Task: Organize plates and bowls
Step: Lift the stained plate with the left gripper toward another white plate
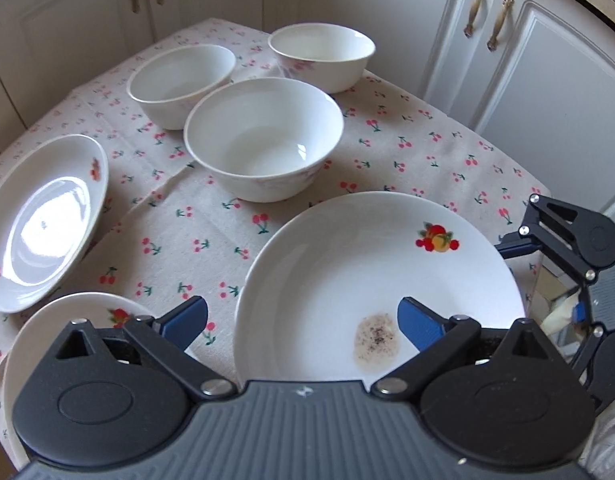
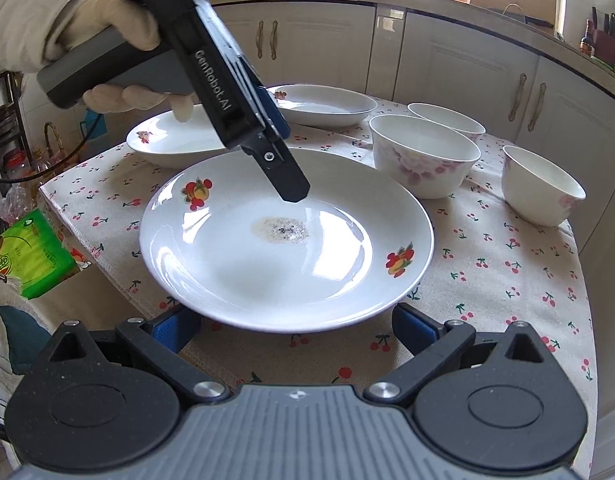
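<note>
Cream kitchen cabinets (image 1: 427, 32) with bronze handles ring a small table under a beige cloth printed with red cherries (image 1: 211, 236).

Right wrist view: large white ceramic plate with fruit decals (image 2: 267, 272) sits at centre, close in front of the camera. A brownish speckled stain (image 2: 281, 230) marks its well. Right gripper (image 2: 285, 326): blue-padded jaws spread wide either side of the plate's near rim, nothing between the pads, no contact seen.

Left gripper (image 2: 283, 148) enters from 11 o'clock, held by a hand in a pale glove (image 2: 107, 24), angled steeply down over the stained plate's far side. Its dark tip hangs just above the glaze; touching or not, cannot tell. In the left wrist view its own jaws (image 1: 303, 320) stand wide apart, one blue pad over the plate's well beside the stain, the other off the rim over the cloth. Nothing gripped.

Other ware, left wrist view:
- big white bowl with faint pink floral print (image 1: 263, 140) at 12 o'clock, just beyond the stained plate.
- two smaller white bowls behind it, one at 11 o'clock (image 1: 181, 84), one at 12 to 1 (image 1: 321, 56).
- white fruit-decal plate (image 1: 43, 220) at 9 o'clock.
- another such plate (image 1: 67, 320) at 8 o'clock, partly hidden by the gripper body.

Green packet (image 2: 31, 252) lies off the table edge at 9 o'clock in the right wrist view.
</note>
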### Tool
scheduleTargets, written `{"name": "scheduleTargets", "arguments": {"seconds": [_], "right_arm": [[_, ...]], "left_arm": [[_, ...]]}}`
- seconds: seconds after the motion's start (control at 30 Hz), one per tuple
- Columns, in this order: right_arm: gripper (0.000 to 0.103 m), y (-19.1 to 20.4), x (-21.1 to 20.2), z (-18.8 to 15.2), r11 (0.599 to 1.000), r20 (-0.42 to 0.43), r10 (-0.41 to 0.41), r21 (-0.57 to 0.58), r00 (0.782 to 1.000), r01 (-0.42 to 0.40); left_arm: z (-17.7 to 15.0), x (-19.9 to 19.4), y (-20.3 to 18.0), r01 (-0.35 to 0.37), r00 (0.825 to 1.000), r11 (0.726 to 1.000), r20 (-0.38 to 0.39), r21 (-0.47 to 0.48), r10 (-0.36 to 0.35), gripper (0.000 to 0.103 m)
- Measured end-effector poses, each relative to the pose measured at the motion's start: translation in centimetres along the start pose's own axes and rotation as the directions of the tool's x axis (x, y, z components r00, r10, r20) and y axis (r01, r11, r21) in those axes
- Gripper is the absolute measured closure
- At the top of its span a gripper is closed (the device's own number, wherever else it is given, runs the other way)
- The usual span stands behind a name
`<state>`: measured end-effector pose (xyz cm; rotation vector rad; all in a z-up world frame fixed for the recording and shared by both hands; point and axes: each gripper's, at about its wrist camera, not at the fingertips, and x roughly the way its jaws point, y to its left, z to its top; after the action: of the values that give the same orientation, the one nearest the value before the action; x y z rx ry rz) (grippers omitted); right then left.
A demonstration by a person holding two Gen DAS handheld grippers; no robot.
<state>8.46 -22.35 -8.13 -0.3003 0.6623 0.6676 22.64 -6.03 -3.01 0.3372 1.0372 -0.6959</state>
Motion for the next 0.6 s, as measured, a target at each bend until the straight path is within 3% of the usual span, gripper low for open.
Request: {"name": "scheduleTargets", "arguments": {"seconds": [0.17,0.43,0.6], "right_arm": [[0.0,-0.1,0.0,0.0,1.0,0.004,0.004,0.006,1.0,-0.004],[0.0,-0.1,0.1,0.0,1.0,0.005,0.012,0.006,1.0,-0.012],[0.0,0.0,0.1,0.1,1.0,0.007,0.012,0.009,1.0,-0.012]], "left_arm": [[0.7,0.8,0.0,0.026,0.999,1.0,-0.037,0.012,-0.026,0.003],[1.1,2.0,0.3,0.072,0.991,0.997,-0.111,0.006,-0.071,0.017],[1.4,2.1,0.6,0.09,0.988,0.996,-0.128,0.003,-0.089,0.017]]}}
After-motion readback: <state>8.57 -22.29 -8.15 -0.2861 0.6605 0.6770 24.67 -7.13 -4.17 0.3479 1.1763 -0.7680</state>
